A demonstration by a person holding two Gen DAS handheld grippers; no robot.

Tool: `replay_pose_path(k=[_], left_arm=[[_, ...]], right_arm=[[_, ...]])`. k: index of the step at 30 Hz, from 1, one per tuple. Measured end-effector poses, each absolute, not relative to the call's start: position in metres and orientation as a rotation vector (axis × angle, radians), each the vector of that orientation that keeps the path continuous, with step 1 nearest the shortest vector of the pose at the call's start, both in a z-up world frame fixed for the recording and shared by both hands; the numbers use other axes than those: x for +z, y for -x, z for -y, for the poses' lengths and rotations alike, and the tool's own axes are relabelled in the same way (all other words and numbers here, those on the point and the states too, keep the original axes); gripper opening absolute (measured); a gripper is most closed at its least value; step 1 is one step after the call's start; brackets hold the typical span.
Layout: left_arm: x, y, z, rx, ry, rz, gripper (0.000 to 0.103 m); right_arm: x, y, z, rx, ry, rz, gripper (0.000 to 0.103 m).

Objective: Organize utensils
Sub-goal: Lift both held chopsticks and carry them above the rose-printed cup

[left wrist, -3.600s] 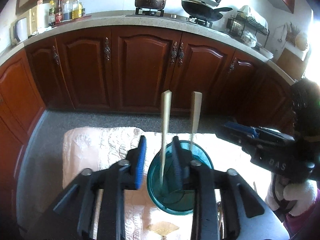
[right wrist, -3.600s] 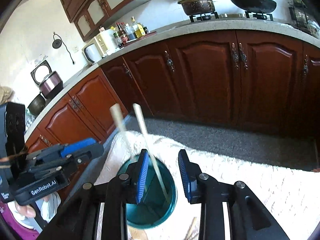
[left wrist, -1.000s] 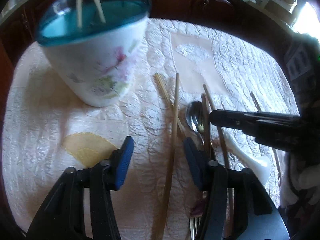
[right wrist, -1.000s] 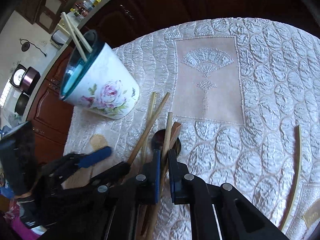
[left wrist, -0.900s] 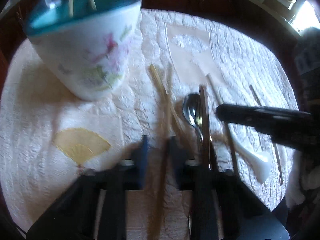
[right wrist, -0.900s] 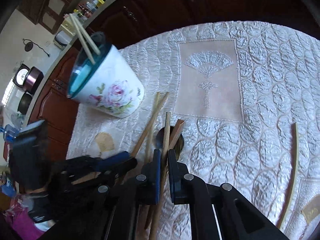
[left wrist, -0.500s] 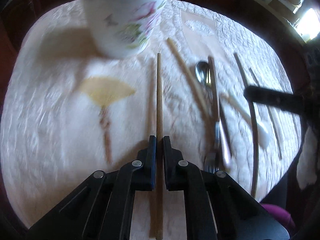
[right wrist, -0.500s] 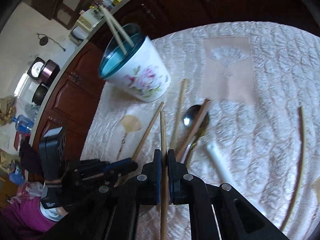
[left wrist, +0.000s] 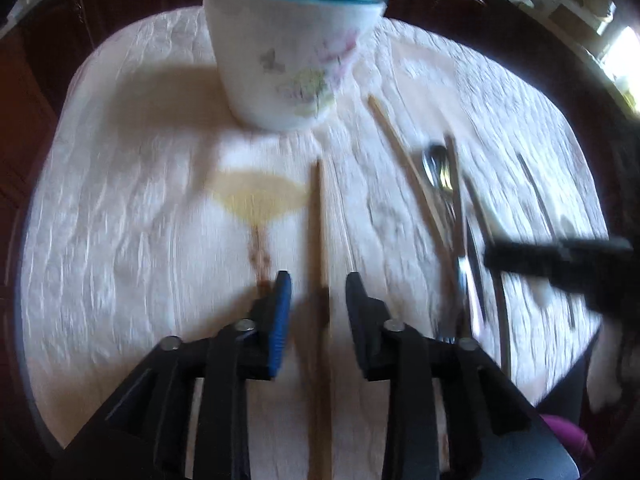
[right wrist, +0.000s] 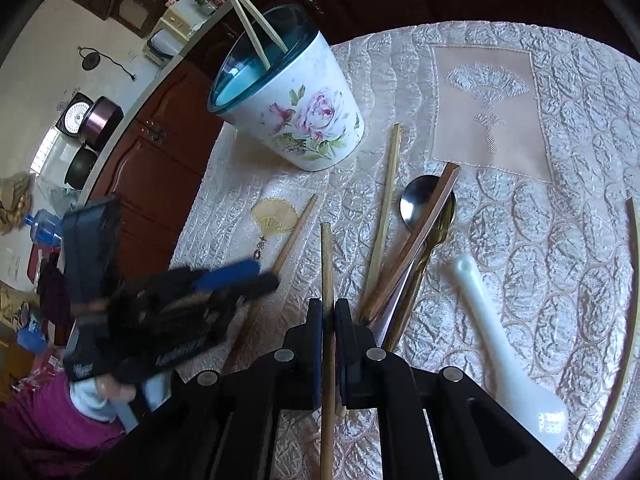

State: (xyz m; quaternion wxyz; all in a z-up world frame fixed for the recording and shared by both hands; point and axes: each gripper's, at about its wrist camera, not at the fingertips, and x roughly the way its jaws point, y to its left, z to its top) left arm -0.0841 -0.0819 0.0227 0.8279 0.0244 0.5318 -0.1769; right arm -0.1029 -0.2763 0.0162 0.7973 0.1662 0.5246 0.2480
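Note:
A white floral cup (right wrist: pixel 296 112) with a teal rim holds two pale chopsticks (right wrist: pixel 252 12); it also shows in the left wrist view (left wrist: pixel 288 48). My right gripper (right wrist: pixel 329 312) is shut on a wooden chopstick (right wrist: pixel 326 256) above the table. My left gripper (left wrist: pixel 318 300) is open, its fingers either side of a brown chopstick (left wrist: pixel 319 216) lying on the cloth. More chopsticks (right wrist: pixel 386 208), a metal spoon (right wrist: pixel 416 200) and a white ceramic spoon (right wrist: pixel 508 360) lie on the cloth.
The round table has a quilted cream cloth (right wrist: pixel 560 160). A thin curved stick (right wrist: pixel 628 320) lies near its right edge. A fork and other cutlery (left wrist: pixel 464 264) lie right of my left gripper. Dark wooden cabinets (right wrist: pixel 160 140) stand behind.
My left gripper has opened and the brown chopstick it gripped now lies on the cloth between its fingers. My right gripper stays shut on its chopstick and has lifted slightly.

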Motion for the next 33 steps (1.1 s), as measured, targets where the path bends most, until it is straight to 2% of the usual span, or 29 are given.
replay_pose_path(k=[8, 9, 10, 11, 19, 33], left_arm=[[0.012, 0.046, 0.111, -0.369, -0.164, -1.138, 0.03], [0.012, 0.045, 0.111, -0.372, -0.165, -1.139, 0.028], [0.013, 0.044, 0.111, -0.38, -0.156, -1.142, 0.013], [0.013, 0.043, 0.109, -0.394, -0.14, -1.148, 0.005], [0.051, 0.063, 0.074, -0.422, -0.016, -1.078, 0.004], [0.119, 0.099, 0.049, -0.408, -0.016, -0.934, 0.004]], right_arm=[[0.027, 0.103, 0.285, 0.517, -0.357, -1.105, 0.006], [0.029, 0.103, 0.285, 0.518, -0.357, -1.102, 0.006], [0.031, 0.103, 0.284, 0.521, -0.355, -1.097, 0.006], [0.033, 0.103, 0.284, 0.523, -0.354, -1.093, 0.006], [0.055, 0.107, 0.276, 0.557, -0.331, -1.042, 0.006], [0.097, 0.112, 0.263, 0.593, -0.275, -0.958, 0.006]])
